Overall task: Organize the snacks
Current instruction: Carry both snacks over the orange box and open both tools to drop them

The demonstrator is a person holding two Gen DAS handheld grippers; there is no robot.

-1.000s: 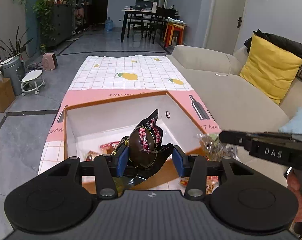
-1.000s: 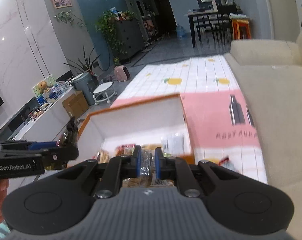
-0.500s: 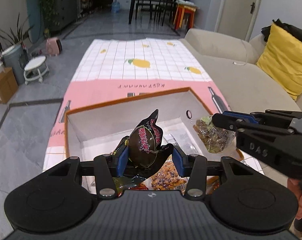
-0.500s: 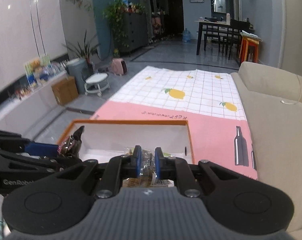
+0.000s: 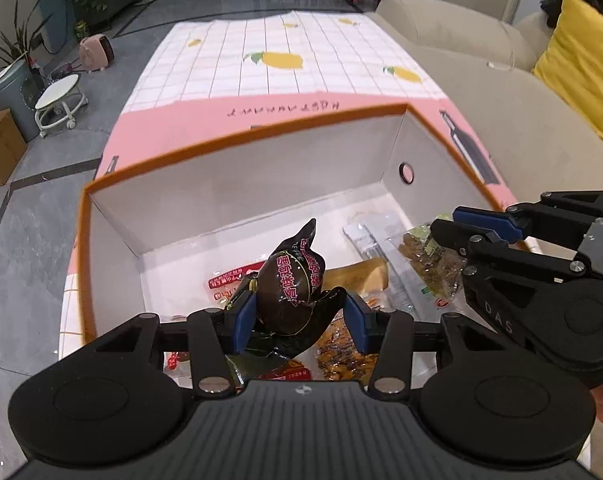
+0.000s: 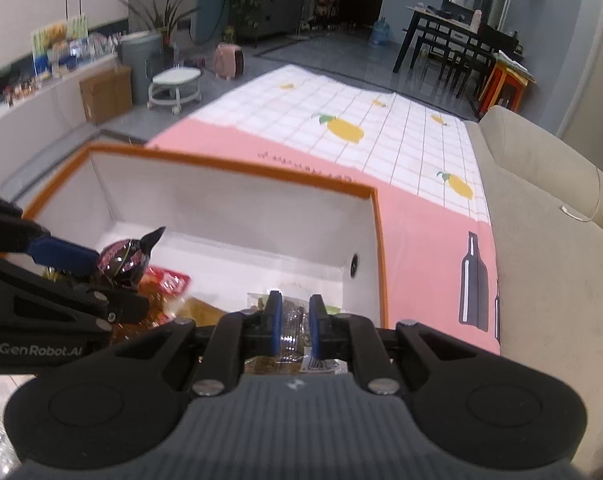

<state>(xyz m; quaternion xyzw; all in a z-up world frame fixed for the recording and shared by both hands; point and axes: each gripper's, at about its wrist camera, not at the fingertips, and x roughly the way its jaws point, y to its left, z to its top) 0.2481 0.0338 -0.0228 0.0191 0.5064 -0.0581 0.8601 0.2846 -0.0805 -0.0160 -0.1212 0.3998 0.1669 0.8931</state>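
An orange-rimmed white box (image 5: 237,184) sits on the patterned cloth, with several snack packets lying on its floor. My left gripper (image 5: 299,314) is shut on a dark brown egg-shaped snack pack (image 5: 291,280) with pink lettering, held over the box's near side. In the right wrist view that pack (image 6: 123,262) hangs at the left, over the box (image 6: 229,204). My right gripper (image 6: 295,322) is shut on a clear packet of brown snacks (image 6: 291,320); in the left wrist view this packet (image 5: 429,258) hangs over the box's right side.
The table carries a pink and white lemon-print cloth (image 5: 277,64). A beige sofa (image 5: 513,112) with a yellow cushion (image 5: 581,60) runs along the right. A white stool (image 5: 59,100), a bin and a cardboard carton stand on the grey floor at the left.
Both grippers have moved forward and down over the box, each keeping its packet. The views tilt further down, so the box interior fills more of each.
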